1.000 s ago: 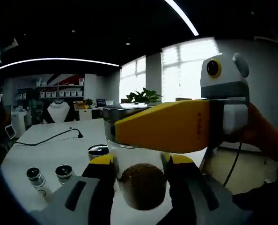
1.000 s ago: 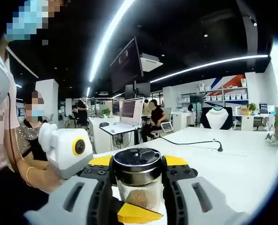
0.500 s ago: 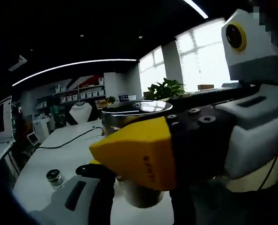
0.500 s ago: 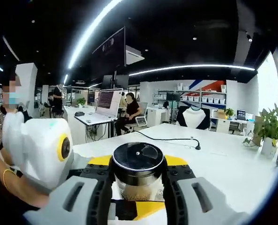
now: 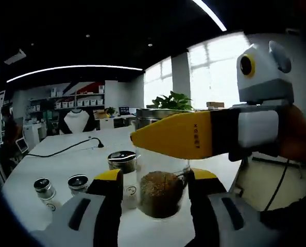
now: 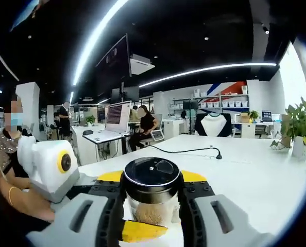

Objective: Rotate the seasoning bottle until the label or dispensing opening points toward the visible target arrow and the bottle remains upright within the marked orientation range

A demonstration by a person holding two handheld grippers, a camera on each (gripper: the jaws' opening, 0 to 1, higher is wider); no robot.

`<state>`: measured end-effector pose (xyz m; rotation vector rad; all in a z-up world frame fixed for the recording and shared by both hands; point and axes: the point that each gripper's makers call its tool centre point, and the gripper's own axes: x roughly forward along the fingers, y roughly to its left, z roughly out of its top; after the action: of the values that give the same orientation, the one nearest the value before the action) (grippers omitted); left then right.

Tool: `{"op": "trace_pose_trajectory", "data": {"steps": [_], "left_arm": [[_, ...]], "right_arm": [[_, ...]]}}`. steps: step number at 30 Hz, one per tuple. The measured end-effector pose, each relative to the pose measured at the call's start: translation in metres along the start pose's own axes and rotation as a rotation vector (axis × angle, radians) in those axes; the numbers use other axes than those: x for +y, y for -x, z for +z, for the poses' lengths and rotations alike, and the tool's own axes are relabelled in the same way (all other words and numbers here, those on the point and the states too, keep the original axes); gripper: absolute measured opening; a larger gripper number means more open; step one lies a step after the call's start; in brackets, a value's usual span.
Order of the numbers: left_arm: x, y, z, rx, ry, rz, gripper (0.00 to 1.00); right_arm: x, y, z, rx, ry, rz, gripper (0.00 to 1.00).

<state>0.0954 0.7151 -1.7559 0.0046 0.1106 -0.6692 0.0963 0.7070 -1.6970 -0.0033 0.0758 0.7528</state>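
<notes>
The seasoning bottle (image 5: 160, 193) is a clear glass jar, upright, with brown granules in its lower part. In the right gripper view its black round lid (image 6: 152, 172) sits between my right gripper's (image 6: 152, 177) jaws, which are shut on it. That same right gripper (image 5: 179, 141) reaches in from the right in the left gripper view, its yellow jaw lying across the bottle's top. My left gripper (image 5: 155, 177) straddles the bottle's glass body with a gap showing on the left side. One yellow left gripper jaw tip (image 6: 142, 231) shows low in front of the bottle.
On the white table (image 5: 65, 164) stand two small jars (image 5: 41, 186) (image 5: 78, 182) and a metal-lidded jar (image 5: 123, 159), all close to the left of the bottle. A black cable (image 6: 189, 150) crosses the table. A person's hand (image 6: 19, 200) holds the left gripper. A potted plant (image 6: 297, 128) stands far right.
The left view has swung, and the right gripper's yellow jaw, which loomed close half a second ago, now sits further off. The left jaws stand wider around the bottle than one second ago.
</notes>
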Motion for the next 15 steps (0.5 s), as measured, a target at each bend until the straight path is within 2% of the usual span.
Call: {"op": "trace_pose_trajectory", "data": {"steps": [2,5,7,12,15], "left_arm": [[0.008,0.004,-0.003,-0.006,-0.011,0.016,0.69],[0.015,0.009,-0.009,-0.003,-0.017,0.024,0.7],[0.024,0.014,-0.017,0.024,-0.034,0.045,0.72],[0.045,0.025,-0.023,0.03,-0.081,0.096,0.91],[0.057,0.034,-0.023,0.038,-0.093,0.126,0.97]], "right_arm": [[-0.01,0.0,-0.002,-0.004,-0.009,-0.009,0.37],[-0.023,0.0,-0.007,0.0,-0.022,-0.022,0.37],[-0.03,0.001,-0.009,0.004,-0.023,-0.032,0.37],[-0.053,0.002,-0.014,0.011,-0.006,-0.065,0.37],[-0.066,0.002,-0.021,0.03,0.008,-0.09,0.37]]}}
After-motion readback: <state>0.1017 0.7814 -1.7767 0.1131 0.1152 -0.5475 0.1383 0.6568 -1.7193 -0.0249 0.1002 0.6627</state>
